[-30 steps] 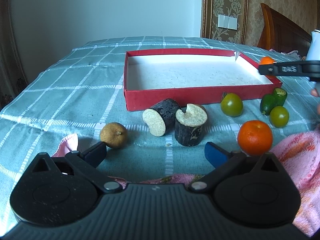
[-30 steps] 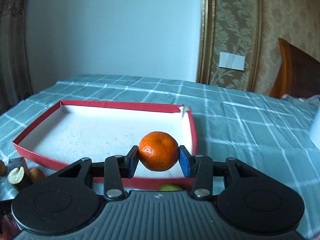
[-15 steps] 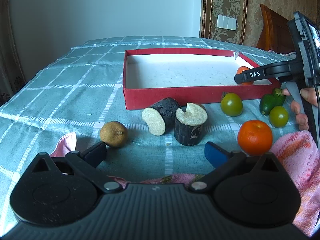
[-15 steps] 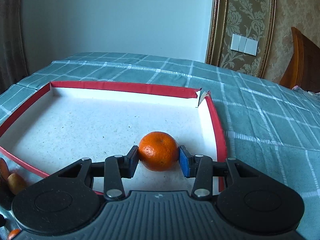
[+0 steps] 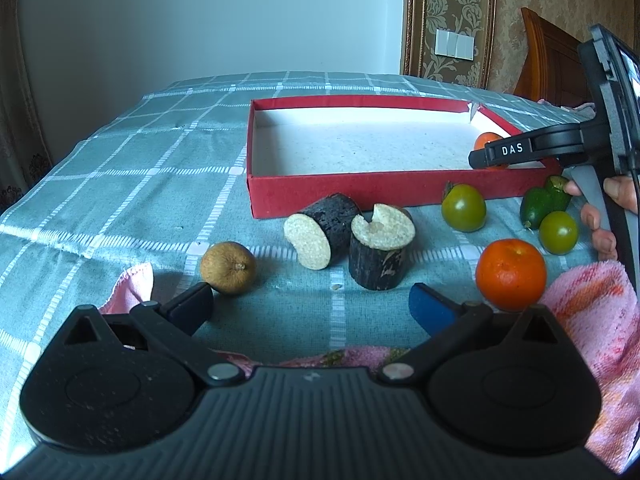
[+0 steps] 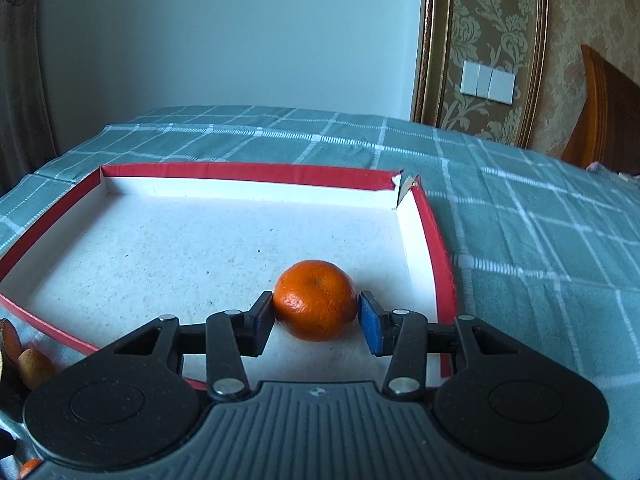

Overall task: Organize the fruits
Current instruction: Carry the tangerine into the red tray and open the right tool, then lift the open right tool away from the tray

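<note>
My right gripper [image 6: 316,316] jaws are opening, tangerine [image 6: 315,299] between them on the red box [image 6: 434,240] floor; left gripper [image 5: 310,302] jaws wide apart.

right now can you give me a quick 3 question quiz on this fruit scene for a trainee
1. True or false: the red box holds three fruits.
2. Which fruit lies between the right gripper fingers? A green tomato, B tangerine, C brown fruit.
3. What state is the left gripper in?

Key
1. False: only the tangerine sits on its floor.
2. B; the jaws are opening, with a small gap at the blue pad.
3. Open and empty, above the checked cloth.
</note>
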`<state>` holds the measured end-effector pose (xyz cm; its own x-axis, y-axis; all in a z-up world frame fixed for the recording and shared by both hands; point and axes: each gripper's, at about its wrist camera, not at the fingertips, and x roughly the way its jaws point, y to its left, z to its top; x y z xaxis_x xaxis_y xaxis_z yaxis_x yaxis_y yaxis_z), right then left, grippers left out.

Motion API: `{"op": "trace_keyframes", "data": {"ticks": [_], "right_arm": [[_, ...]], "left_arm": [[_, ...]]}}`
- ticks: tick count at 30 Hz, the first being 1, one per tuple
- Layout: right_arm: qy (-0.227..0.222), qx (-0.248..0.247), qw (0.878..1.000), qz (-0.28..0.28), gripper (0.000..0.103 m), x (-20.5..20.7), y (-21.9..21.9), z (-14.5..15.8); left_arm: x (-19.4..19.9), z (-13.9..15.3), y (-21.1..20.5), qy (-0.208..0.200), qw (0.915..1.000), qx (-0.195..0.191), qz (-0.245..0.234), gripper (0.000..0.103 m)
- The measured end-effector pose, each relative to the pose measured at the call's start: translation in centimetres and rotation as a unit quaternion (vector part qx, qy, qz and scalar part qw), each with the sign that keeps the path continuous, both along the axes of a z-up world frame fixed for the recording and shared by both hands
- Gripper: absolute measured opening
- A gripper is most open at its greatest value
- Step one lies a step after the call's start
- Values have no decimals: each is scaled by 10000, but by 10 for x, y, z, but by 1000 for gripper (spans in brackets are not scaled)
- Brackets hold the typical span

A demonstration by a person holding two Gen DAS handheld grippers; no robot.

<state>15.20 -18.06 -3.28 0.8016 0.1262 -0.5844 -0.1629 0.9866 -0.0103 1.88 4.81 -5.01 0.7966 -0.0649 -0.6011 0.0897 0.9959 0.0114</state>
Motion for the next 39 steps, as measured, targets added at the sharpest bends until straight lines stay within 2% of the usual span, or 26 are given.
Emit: {"op": "trace_keyframes", "data": {"ticks": [1,2,3,7,11,12,19,22,24,26,29,33,39], "right_arm": [[-16,49,10000,0,45,-2,-1,0],[-68,97,9999,-1,52,-5,-3,2],[-143,139,9998,-16,63,-9,-4,3],[-625,600,9959,-243,79,-28,-22,8],[-741,1359,9871,-420,80,-45,-49,7],[-759,1416,9861,-424,80,-50,-50,6],[-1583,1323,9780,-313,88,-101,-49,17],[-1693,1277,9762,-461,89,-110,-53,19],[-1780,1399,9727,-514,94,-111,-60,19],[-1612,1461,9745,-540,98,-103,-63,16],[-1353,1524,9775,-545,98,-92,-65,12],[-1360,1613,9755,-630,98,-96,-68,9],[-1347,1614,9757,-621,98,-97,-66,9]], "left_arm": [[0,0,0,-1,10000,-5,3,103],[0,0,0,-5,10000,-8,2,103],[0,0,0,-15,10000,-9,-2,103],[-1,-2,2,-73,10000,-58,-28,103],[-1,-2,3,-90,9999,-62,-60,103],[0,-2,4,-89,9999,-61,-67,103],[-2,-3,9,-140,9997,-128,-153,103],[-4,-1,11,-172,9997,-150,-109,103],[-9,4,14,-319,9993,-154,-110,103],[-12,11,17,-483,9987,14,-146,103],[-12,16,16,-661,9970,390,-46,103],[-3,12,16,-517,9967,620,87,103],[7,7,14,-430,9964,722,127,103]]}}
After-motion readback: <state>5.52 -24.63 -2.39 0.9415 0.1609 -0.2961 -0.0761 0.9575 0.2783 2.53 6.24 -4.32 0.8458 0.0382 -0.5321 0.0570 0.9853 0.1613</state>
